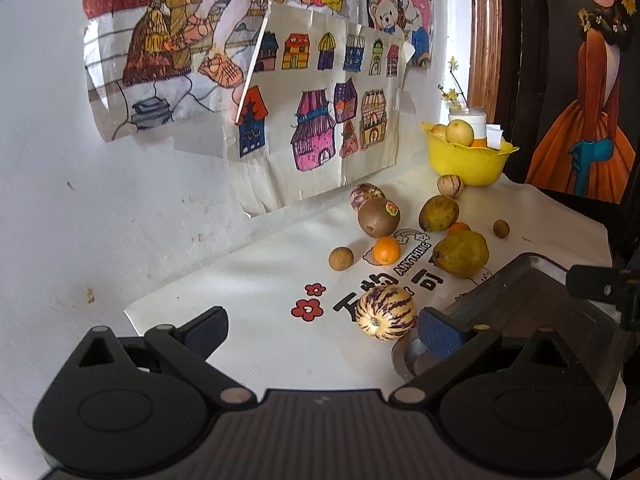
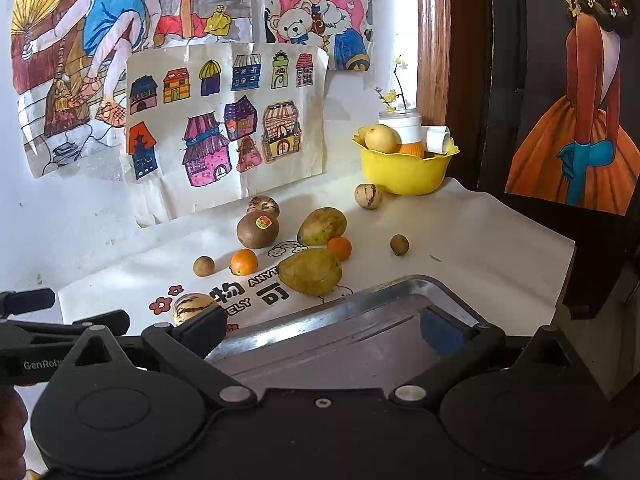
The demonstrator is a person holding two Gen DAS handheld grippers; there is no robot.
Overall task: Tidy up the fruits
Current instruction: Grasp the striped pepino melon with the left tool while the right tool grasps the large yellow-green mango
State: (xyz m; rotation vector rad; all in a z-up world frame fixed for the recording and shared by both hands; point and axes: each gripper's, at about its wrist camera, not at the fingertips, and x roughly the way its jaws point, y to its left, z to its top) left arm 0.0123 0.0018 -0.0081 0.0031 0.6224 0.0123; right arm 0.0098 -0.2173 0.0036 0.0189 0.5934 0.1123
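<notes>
Left wrist view: loose fruit is counted on a white printed cloth (image 1: 248, 300).
Two striped melons (image 1: 385, 311), two green pears (image 1: 461, 254), two oranges (image 1: 386, 250), two longans (image 1: 341, 258), one stickered kiwi (image 1: 378, 217) are recorded; a glossy yellow bowl (image 1: 466, 160) stands behind. Left gripper (image 1: 320, 330) and right gripper (image 2: 322, 326) are held wide apart, empty, over a metal tray (image 2: 360, 344).

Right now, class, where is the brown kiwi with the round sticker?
The brown kiwi with the round sticker lies toward the back left of the white printed cloth, just in front of a striped fruit, with a small orange in front of it.

left tool (image 1: 320, 330): black body, blue pads | right tool (image 2: 324, 326): black, silver screws, "GenRob" lettering
</notes>
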